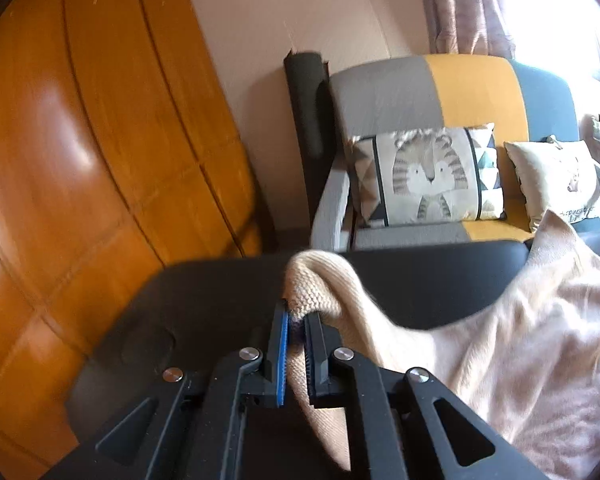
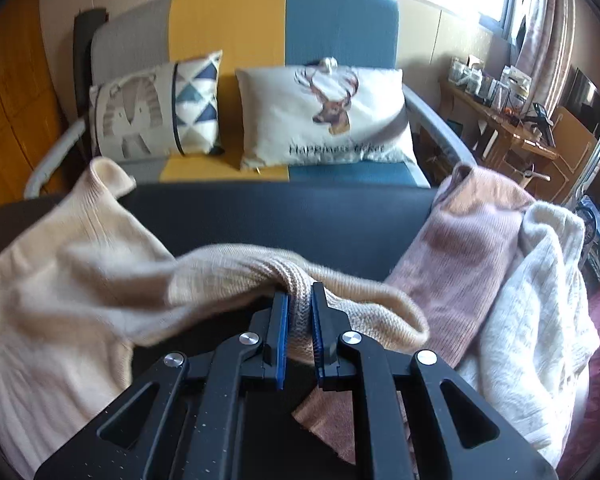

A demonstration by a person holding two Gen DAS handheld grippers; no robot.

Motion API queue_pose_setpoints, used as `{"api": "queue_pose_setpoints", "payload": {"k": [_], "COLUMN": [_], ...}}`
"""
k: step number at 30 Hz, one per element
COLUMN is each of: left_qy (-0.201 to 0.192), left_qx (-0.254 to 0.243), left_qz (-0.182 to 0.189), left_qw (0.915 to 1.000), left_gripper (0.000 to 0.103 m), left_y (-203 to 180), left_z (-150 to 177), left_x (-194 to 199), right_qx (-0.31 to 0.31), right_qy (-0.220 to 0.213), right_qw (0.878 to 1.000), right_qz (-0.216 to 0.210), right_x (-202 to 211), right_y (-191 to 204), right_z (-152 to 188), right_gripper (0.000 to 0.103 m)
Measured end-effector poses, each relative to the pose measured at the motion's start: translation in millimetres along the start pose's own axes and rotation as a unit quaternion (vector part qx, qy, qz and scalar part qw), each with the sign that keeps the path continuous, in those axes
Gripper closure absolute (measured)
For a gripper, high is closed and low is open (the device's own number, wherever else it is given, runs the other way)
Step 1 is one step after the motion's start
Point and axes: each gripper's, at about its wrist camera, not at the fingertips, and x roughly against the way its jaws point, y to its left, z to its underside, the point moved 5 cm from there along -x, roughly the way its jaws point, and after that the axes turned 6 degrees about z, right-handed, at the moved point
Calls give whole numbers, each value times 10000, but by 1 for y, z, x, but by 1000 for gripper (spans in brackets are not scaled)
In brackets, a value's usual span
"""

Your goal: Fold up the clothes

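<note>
Behind the dark surface (image 2: 284,216) stands a grey, yellow and blue sofa (image 2: 332,20) with two printed cushions. On the surface lies a cream knit sweater (image 2: 60,280), with a pink sweater (image 2: 468,248) and a white one (image 2: 540,280) heaped at its right. The left tool (image 1: 296,320) pinches a ribbed edge of the cream sweater, and the right tool (image 2: 300,300) is clamped on another ribbed edge, both lifted off the surface.

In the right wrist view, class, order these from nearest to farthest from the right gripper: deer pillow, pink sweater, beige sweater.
1. beige sweater: pinched in the right gripper
2. pink sweater: piled right
3. deer pillow: on the sofa behind
</note>
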Motion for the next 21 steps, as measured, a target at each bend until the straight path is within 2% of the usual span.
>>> {"api": "queue_pose_setpoints", "payload": {"k": [4, 7, 9, 11, 12, 14, 16, 19, 21], "left_qy": [-274, -233, -67, 368, 655, 1381, 2006, 2518, 2500], "left_qx": [-488, -512, -571, -707, -710, -234, 342, 808, 760], "left_qz": [-469, -759, -1011, -1201, -1190, -680, -136, 138, 184], "left_qw": [9973, 9955, 9932, 9896, 9882, 9878, 9790, 9643, 9651], "left_gripper": [97, 97, 97, 97, 97, 95, 94, 93, 92], "left_y": [4, 19, 29, 35, 38, 42, 44, 44, 43], "left_z": [-19, -21, -12, 10, 26, 67, 105, 144, 156], "left_x": [18, 14, 2, -21, -33, -59, -78, -85, -78], "right_qx": [-180, -328, -414, -462, -458, -400, -376, -555, -681], "right_qy": [-316, -506, -578, -504, -392, -38, 316, 613, 742], "right_qw": [9993, 9982, 9975, 9976, 9980, 9989, 9982, 9963, 9949], "right_qz": [-79, -75, 3, 115, 185, 255, 337, 255, 87], "right_x": [23, 37, 41, 37, 31, 10, -10, -27, -30], "right_y": [-10, -22, -33, -44, -48, -54, -60, -68, -72], "right_z": [-15, -21, -19, -11, -4, 17, 39, 61, 70], "right_gripper": [92, 92, 92, 92, 92, 92, 92, 92, 92]}}
